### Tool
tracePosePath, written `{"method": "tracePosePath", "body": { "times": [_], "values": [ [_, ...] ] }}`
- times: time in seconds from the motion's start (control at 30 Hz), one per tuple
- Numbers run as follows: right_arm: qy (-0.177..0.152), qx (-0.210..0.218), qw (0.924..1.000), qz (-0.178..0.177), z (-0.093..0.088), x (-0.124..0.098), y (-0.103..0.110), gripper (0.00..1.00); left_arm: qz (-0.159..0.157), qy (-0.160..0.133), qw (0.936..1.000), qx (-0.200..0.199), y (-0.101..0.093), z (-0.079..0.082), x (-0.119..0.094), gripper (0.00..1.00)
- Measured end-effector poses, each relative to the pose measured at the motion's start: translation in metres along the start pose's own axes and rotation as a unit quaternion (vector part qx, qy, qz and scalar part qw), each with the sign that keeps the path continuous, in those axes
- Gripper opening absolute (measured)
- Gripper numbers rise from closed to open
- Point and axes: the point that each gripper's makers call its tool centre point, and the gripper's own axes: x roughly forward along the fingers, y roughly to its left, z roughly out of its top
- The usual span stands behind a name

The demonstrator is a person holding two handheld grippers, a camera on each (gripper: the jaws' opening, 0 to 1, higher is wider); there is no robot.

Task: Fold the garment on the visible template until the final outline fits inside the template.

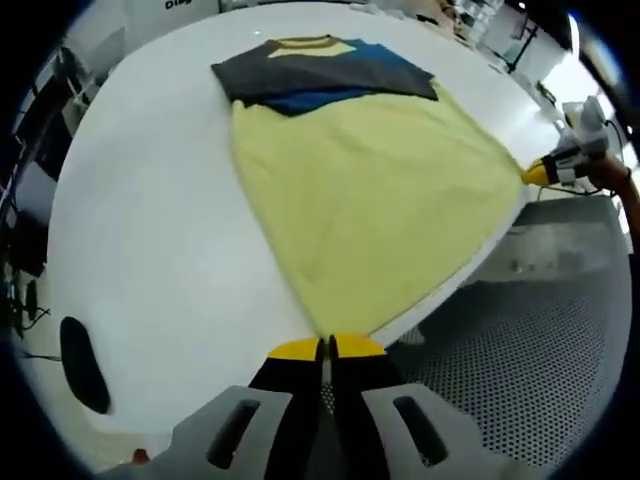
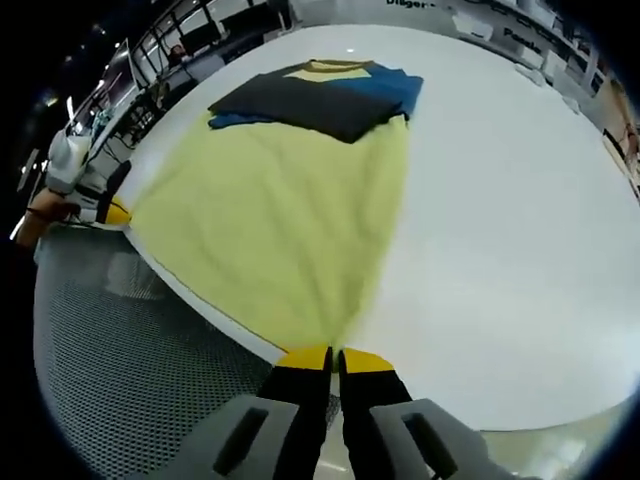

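A yellow garment with dark grey and blue sleeves folded across its top lies spread on a white table. My left gripper is shut on one bottom corner of the yellow hem at the table's edge. In the right gripper view the same garment fans out, and my right gripper is shut on the other bottom corner. The right gripper appears at the far corner in the left gripper view; the left gripper appears likewise in the right gripper view.
The table edge runs along the hem; beyond it is grey perforated flooring. A dark oval mark sits on the table near my left gripper. Desks and shelving stand behind the table.
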Motion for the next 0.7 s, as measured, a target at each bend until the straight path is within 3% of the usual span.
{"method": "tracePosePath", "body": {
  "times": [0.27, 0.7],
  "values": [
    [0.017, -0.010, 0.9998, 0.010, -0.009, -0.002, 0.005, 0.00, 0.000, 0.021, 0.9996, 0.018, -0.004, -0.008, -0.003, 0.00],
    [0.032, -0.022, 0.9991, 0.019, -0.016, -0.005, 0.009, 0.00, -0.006, 0.042, 0.9991, 0.006, -0.008, -0.018, -0.003, 0.00]
  ]
}}
